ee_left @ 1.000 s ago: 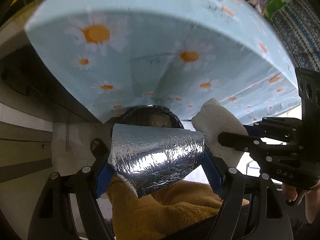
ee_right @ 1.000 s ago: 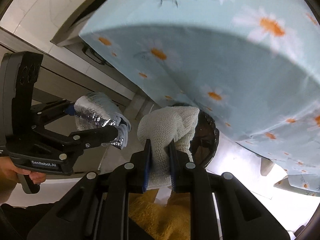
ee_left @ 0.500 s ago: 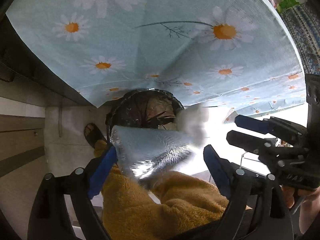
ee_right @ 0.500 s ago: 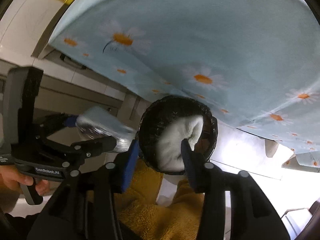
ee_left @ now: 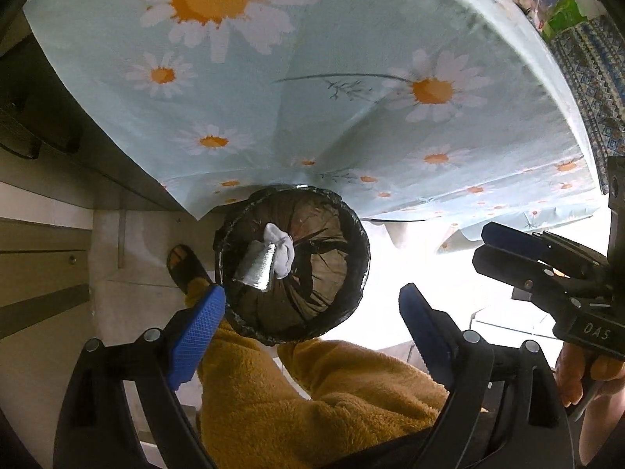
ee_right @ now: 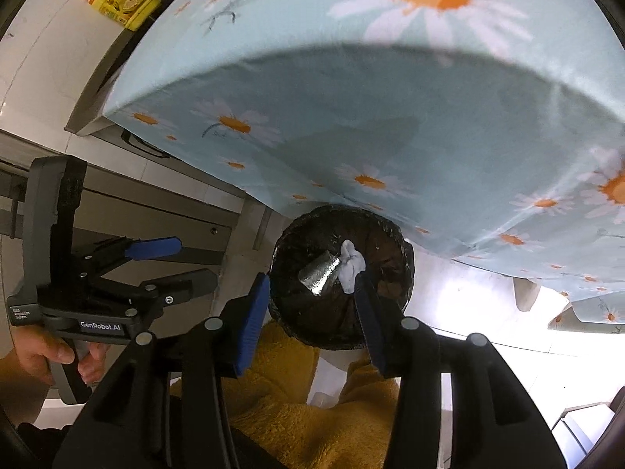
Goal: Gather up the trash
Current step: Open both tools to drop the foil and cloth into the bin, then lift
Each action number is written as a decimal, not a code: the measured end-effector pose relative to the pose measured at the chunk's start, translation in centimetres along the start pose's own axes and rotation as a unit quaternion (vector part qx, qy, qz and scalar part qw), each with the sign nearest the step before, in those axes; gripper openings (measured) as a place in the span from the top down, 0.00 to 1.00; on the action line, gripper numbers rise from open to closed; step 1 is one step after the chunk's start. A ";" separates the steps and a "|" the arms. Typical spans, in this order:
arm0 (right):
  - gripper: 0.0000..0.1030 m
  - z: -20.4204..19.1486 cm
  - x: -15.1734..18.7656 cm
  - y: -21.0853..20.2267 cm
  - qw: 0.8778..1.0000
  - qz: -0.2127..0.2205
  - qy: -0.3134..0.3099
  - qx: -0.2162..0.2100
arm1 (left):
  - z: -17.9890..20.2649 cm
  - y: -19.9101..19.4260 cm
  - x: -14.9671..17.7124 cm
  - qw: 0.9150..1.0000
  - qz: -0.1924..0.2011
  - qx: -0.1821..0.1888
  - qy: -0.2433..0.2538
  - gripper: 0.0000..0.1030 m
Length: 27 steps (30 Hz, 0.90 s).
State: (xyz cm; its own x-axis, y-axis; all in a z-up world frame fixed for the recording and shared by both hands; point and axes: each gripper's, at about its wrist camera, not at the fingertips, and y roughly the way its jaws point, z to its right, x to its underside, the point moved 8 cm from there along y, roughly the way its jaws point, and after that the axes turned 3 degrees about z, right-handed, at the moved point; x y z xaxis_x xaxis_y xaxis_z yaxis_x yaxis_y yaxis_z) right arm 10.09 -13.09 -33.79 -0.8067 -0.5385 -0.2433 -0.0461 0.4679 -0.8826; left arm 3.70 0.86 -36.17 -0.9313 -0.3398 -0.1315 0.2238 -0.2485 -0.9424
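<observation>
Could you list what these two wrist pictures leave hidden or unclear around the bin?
- Trash bin: its outside and base, both views, hidden by its own rim and liner.
- White wad: partly covered by the right gripper's finger in the right view.
- Floor right of the bin: washed out by glare, both views.
- Tabletop far edge: cut off by the frame.

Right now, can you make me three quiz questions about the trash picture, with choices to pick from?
1. Where is the silver foil piece?
A. inside the black-lined bin
B. on the tablecloth
C. in a gripper

2. What colour are the pads on the left gripper?
A. red
B. blue
C. green

3. How is the right gripper?
A. clamped on foil
B. clamped on tissue
C. open, holding nothing

Answers: 1 A, the foil lies in the bin beside the white wad. 2 B, both pads show blue. 3 C, nothing sits between its pads.
</observation>
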 end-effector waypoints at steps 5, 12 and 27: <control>0.55 -0.5 -0.8 -2.0 1.000 0.020 -0.008 -0.008 | 0.5 -1.7 -0.3 1.000 0.018 -0.003 0.004 0.15; 0.50 -1.2 -2.1 -7.3 0.996 0.079 -0.032 -0.028 | 2.9 -6.6 -1.4 0.997 0.075 -0.017 0.019 0.15; 0.42 0.0 -6.1 -15.2 0.981 0.179 -0.064 -0.039 | 9.7 -15.1 -4.9 0.982 0.174 -0.036 0.069 0.15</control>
State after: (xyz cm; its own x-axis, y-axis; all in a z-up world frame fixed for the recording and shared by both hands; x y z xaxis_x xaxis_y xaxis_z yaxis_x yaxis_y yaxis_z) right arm 15.72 -16.99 -18.88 -0.6997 -0.4113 -0.5842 0.1768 0.6925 -0.6994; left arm 7.63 -2.52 -18.35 -0.8328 -0.2652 -0.4859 0.5196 -0.0721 -0.8513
